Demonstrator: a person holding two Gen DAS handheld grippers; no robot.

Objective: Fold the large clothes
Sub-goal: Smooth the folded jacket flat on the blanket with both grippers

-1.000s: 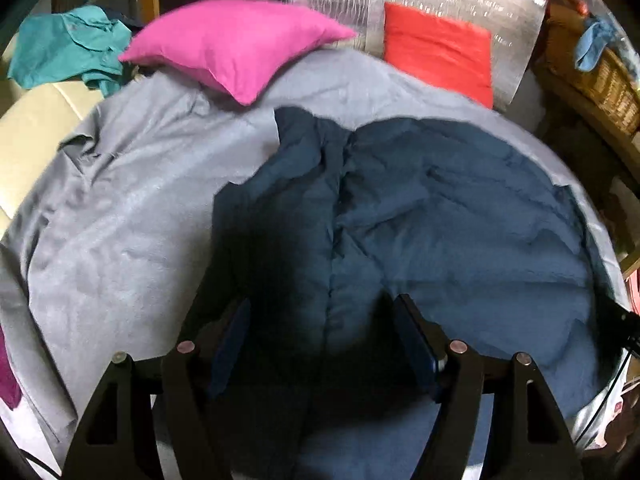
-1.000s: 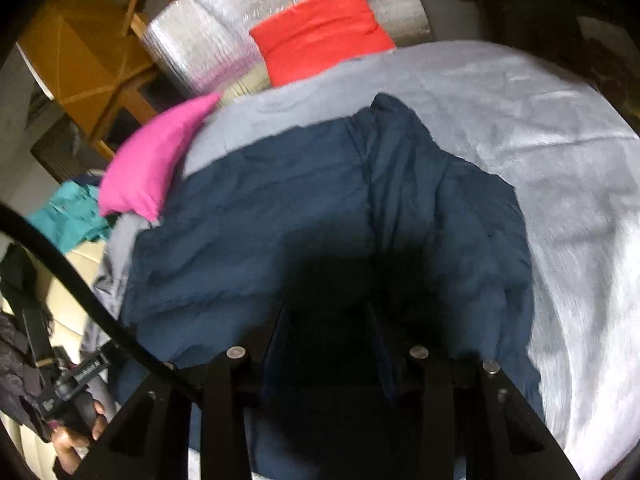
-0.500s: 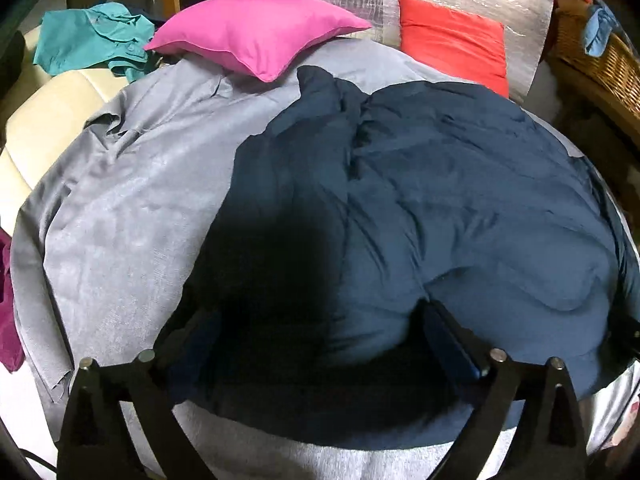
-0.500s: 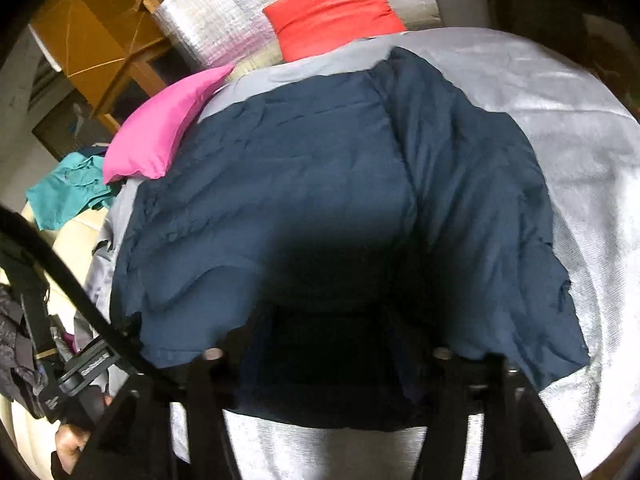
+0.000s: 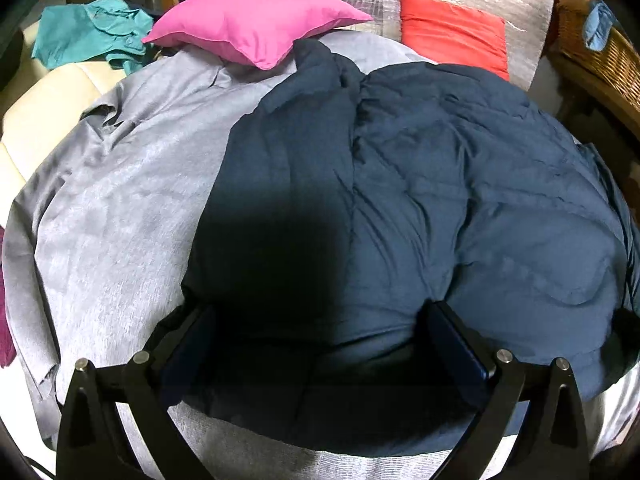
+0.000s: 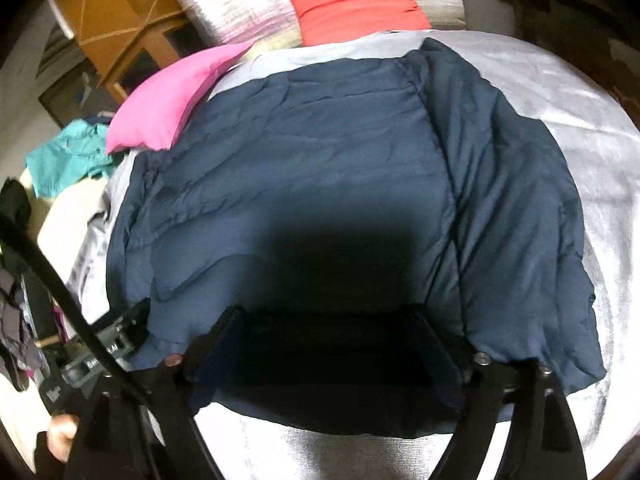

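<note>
Navy garment (image 5: 420,200) fills frame centre, long axis running bottom to top. Near hem lies between wide-apart fingers of left gripper (image 5: 316,344) and right gripper (image 6: 328,344); neither clamped, equally near.

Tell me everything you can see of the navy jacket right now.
The navy jacket is a dark blue, puffy, quilted-looking garment lying spread and wrinkled on the grey bedcover, its far end beside the pink pillow. A lengthwise crease or seam runs up its middle. Its near hem bunches between the wide-spread fingers of the left hand-held gripper and the right hand-held gripper; neither looks clamped on it. A dark shadow covers the near part.
</note>
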